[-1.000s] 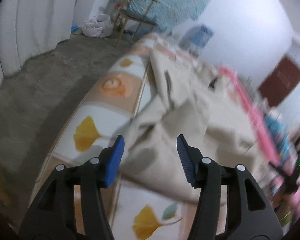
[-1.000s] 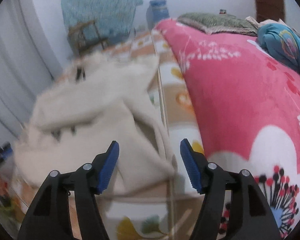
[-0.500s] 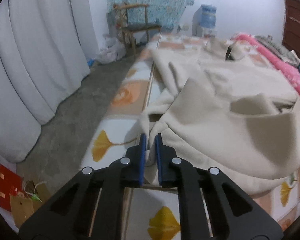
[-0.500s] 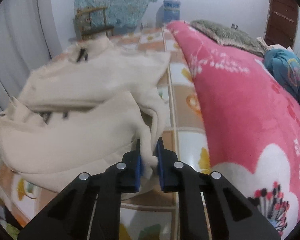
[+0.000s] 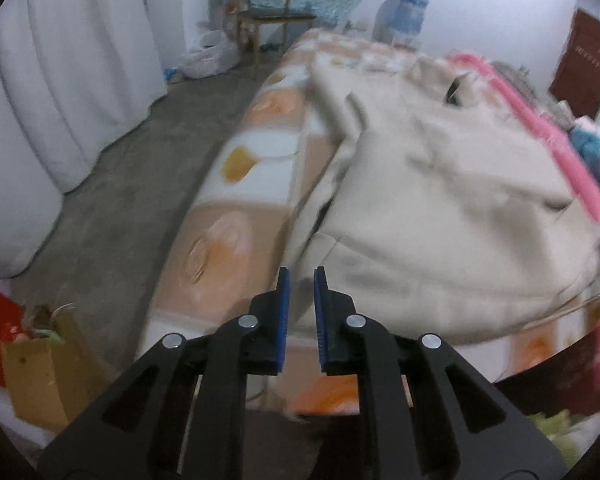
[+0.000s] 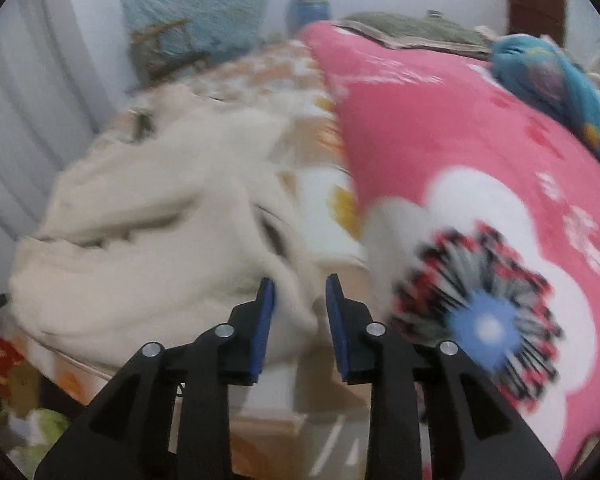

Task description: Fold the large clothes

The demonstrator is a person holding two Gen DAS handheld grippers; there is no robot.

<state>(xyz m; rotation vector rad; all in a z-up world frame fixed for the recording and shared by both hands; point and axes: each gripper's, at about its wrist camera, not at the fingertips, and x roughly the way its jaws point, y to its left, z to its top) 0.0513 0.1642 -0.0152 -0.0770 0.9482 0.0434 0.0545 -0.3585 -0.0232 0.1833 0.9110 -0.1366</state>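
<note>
Cream garment (image 5: 440,216) soft, floppy, bulky; grab hem corners. Left claw (image 5: 299,312) nearly closed, empty; right claw (image 6: 298,320) just opening, released cloth at 12.

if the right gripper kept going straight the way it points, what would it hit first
Most likely the cream garment: its near edge lies right ahead of the right gripper, partly between the parted blue pads, which have just been opening. The patterned bed sheet is beneath it. Motion blur makes depth uncertain.
</note>
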